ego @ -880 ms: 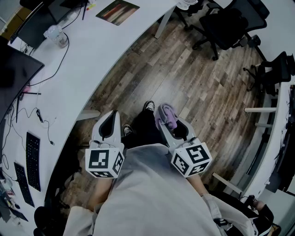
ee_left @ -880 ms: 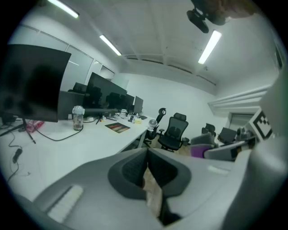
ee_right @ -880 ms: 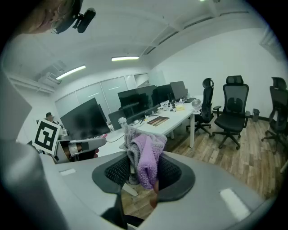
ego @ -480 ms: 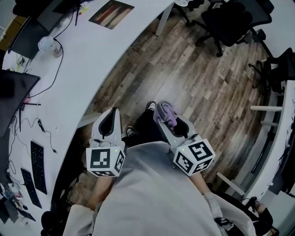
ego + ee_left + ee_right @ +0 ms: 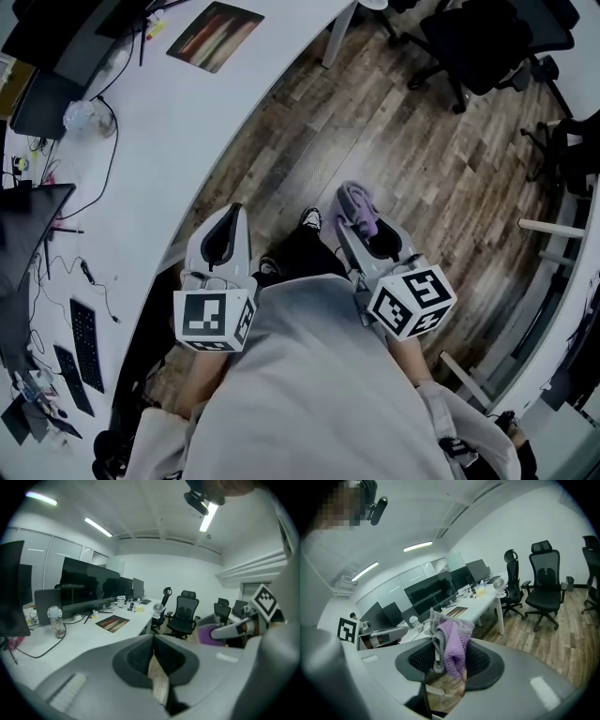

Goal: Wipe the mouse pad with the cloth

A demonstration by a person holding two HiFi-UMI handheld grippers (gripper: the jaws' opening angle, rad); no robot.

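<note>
The mouse pad (image 5: 214, 36), dark with a reddish streaked print, lies flat on the long white desk (image 5: 187, 122), far ahead and to the left of both grippers. It also shows in the left gripper view as the mouse pad (image 5: 112, 623) and in the right gripper view as the mouse pad (image 5: 457, 611). My right gripper (image 5: 351, 202) is shut on a purple and grey cloth (image 5: 360, 208), which hangs bunched from the jaws as the cloth (image 5: 450, 641). My left gripper (image 5: 233, 210) is shut with nothing in it. Both are held over the wooden floor, close to the person's body.
A clear water bottle (image 5: 84, 114), monitors (image 5: 33, 98), cables and keyboards (image 5: 86, 342) crowd the desk's left part. Black office chairs (image 5: 487, 37) stand at the back right. Another white desk edge (image 5: 553, 281) runs along the right. The person's shoes (image 5: 307, 220) are on the floor below.
The right gripper with the cloth has moved a little forward and to the right. The left gripper has kept its place, and the desk has slid slightly in the head view.
</note>
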